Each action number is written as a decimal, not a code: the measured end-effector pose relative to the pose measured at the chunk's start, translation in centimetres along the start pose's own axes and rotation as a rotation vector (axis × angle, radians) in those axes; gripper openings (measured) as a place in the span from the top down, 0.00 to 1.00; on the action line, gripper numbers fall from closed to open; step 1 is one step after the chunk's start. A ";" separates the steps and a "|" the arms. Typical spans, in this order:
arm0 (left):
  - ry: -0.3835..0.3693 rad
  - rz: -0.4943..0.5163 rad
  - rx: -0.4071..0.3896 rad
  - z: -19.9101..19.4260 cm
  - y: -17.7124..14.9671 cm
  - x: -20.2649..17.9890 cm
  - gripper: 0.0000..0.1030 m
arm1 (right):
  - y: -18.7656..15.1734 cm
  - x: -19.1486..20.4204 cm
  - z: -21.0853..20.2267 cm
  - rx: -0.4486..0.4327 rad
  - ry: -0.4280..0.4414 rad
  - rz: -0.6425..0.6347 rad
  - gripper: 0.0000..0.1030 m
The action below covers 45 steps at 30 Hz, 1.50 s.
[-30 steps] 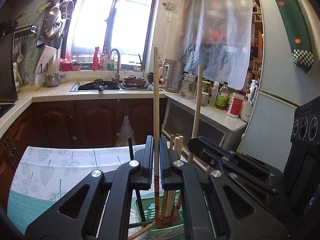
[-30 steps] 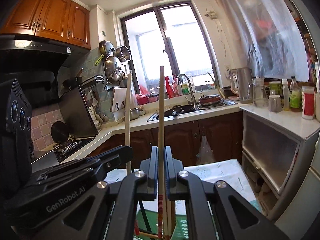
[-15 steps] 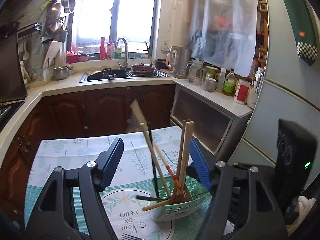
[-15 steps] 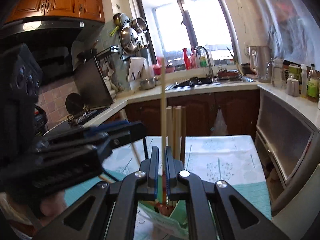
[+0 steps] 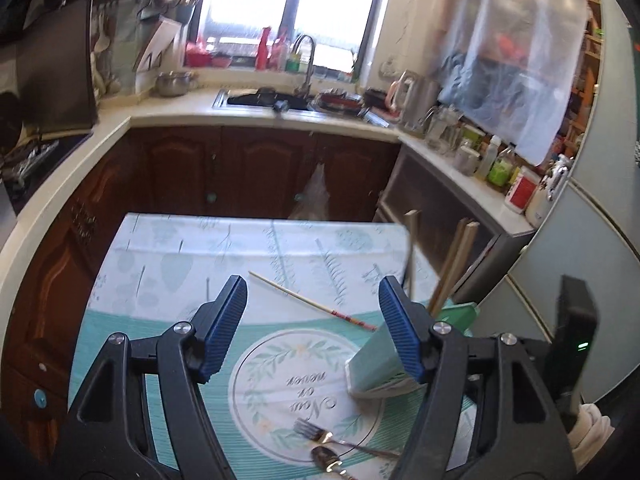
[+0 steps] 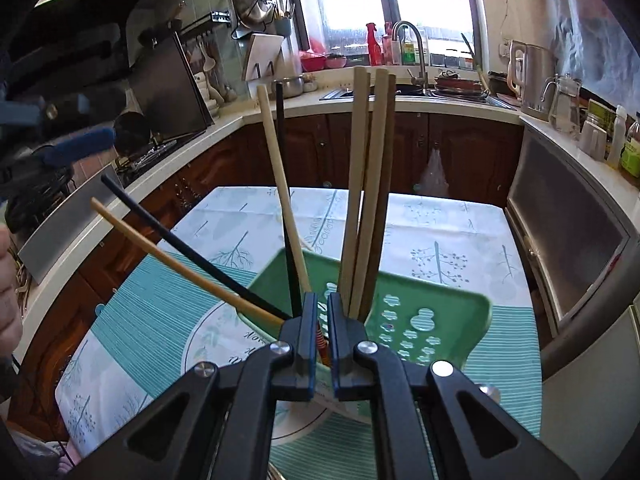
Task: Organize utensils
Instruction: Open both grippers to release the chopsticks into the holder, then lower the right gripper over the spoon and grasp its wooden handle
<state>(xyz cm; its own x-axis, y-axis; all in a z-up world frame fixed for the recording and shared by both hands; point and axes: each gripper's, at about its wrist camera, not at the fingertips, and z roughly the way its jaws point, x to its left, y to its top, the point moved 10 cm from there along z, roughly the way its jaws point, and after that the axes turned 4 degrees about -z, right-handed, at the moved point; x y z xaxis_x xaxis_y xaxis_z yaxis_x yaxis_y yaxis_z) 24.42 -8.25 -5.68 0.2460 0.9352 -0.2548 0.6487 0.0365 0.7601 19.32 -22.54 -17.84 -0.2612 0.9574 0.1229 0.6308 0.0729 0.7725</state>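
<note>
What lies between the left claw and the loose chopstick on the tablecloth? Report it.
Nothing visible. The light wooden chopstick with the red-patterned tip lies alone on the leaf-print tablecloth, just ahead of the open left claw. The green plastic utensil holder stands off to the right, clear of that path.

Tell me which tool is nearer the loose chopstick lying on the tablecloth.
Left. The left tool hangs open just short of the loose chopstick; the right tool sits over the green holder.

Black left gripper and right gripper; ribbed blue pads; silver screws
</note>
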 end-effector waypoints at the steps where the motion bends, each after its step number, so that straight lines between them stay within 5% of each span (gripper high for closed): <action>1: 0.013 -0.020 0.030 0.6 -0.5 1.1 0.36 | -0.1 0.1 -0.2 -0.001 0.001 0.002 0.95; 8: 0.062 -0.169 0.258 5.0 -4.8 7.1 0.36 | -0.4 0.8 -1.5 -0.004 0.015 -0.003 0.95; 15: 0.128 -0.121 0.396 5.6 -10.3 8.9 0.36 | -0.1 2.6 -3.3 0.006 0.044 -0.033 0.95; 23: 0.014 -0.109 0.627 4.4 -21.3 6.3 0.36 | -4.5 6.7 -1.6 0.195 0.128 -0.123 0.95; 31: -0.060 -0.139 0.680 3.9 -25.6 4.6 0.36 | -13.0 9.2 2.8 0.483 0.231 -0.030 0.95; 35: -0.074 -0.145 0.693 4.1 -26.0 4.4 0.36 | -14.1 9.9 3.2 0.504 0.256 0.032 0.94; 38: -0.087 -0.172 0.709 4.1 -26.5 4.6 0.36 | -14.4 10.0 3.6 0.513 0.239 0.027 0.83; 45: -0.095 -0.233 0.696 4.6 -26.1 5.3 0.36 | -15.4 10.2 4.5 0.540 0.193 -0.019 0.83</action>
<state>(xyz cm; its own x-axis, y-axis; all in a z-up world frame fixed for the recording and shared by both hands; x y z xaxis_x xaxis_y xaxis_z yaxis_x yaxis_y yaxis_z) 12.12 -5.86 -29.66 0.0867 0.8946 -0.4385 0.9906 -0.0308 0.1332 10.25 -12.61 -31.26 -0.3732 0.8897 0.2629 0.8951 0.2708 0.3542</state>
